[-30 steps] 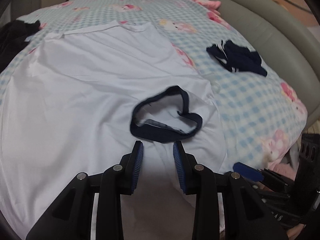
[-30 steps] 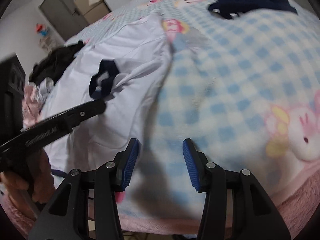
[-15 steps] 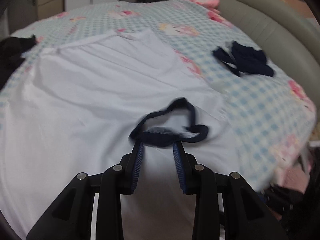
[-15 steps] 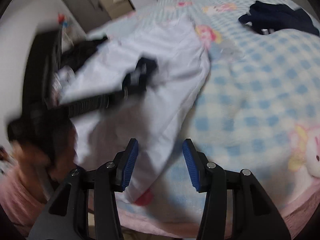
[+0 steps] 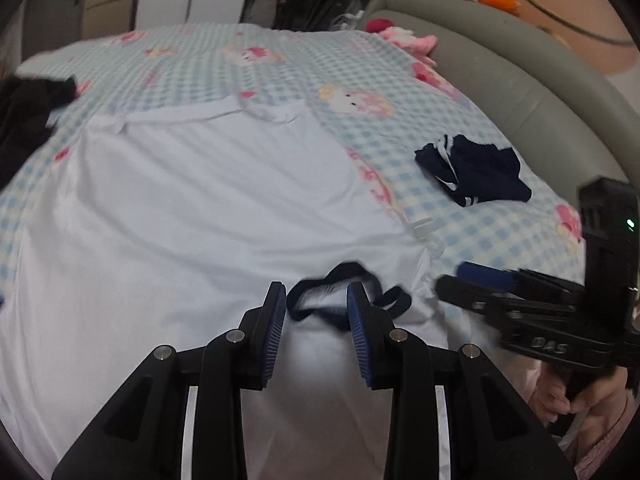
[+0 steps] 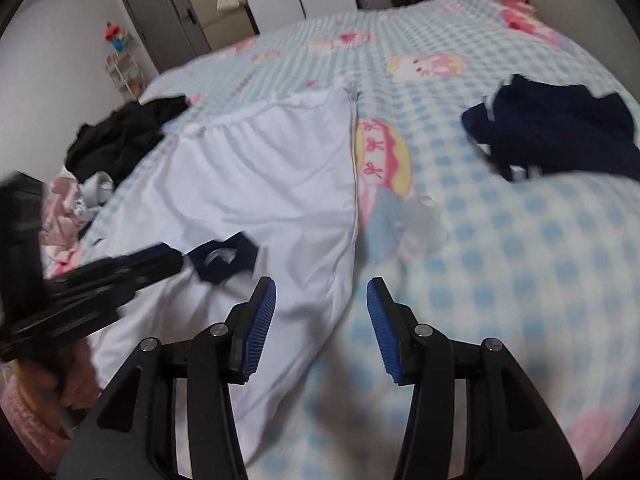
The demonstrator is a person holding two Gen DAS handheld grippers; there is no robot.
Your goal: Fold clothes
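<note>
White shirt [image 5: 192,216] flat on bed [image 5: 500,232], left tool [image 5: 316,312] now nearer its collar [image 5: 344,300] (released, gripping nothing), right tool [image 6: 320,308] shifted over shirt edge, also released.

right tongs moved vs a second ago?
Yes. The right tongs were over the blue checked bedsheet beside the white T-shirt; now they straddle the shirt's edge, having shifted toward the left tongs.
</note>
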